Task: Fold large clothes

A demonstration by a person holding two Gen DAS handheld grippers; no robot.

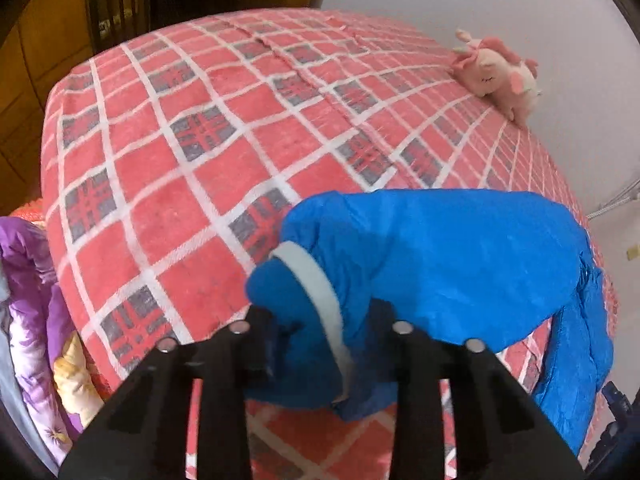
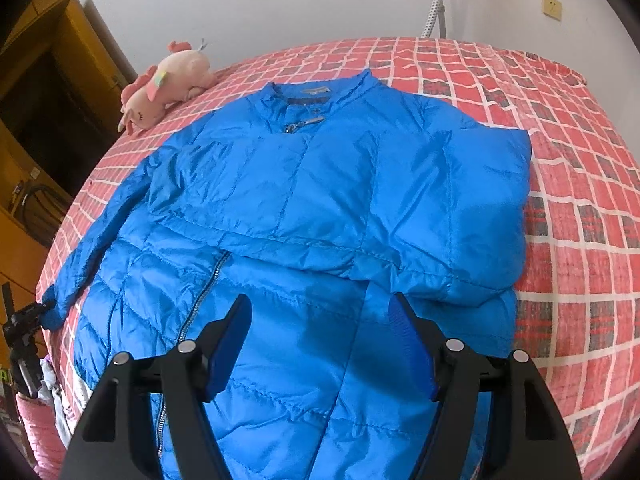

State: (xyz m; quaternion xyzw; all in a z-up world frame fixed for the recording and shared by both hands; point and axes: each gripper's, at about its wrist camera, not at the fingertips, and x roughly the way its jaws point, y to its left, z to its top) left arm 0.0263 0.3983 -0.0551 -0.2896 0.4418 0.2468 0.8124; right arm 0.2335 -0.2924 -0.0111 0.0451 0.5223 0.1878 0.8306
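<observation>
Left tongs (image 1: 320,332) gripping blue jacket (image 2: 320,200) cuff; right tongs (image 2: 320,320) wide, red checked bedspread (image 1: 180,160), white wall (image 2: 280,0)

A bright blue puffer jacket (image 2: 320,208) lies front-up across the centre of the right wrist view, collar toward the top, zip partly open. One sleeve is folded across the chest; the other stretches toward the lower left edge.
</observation>
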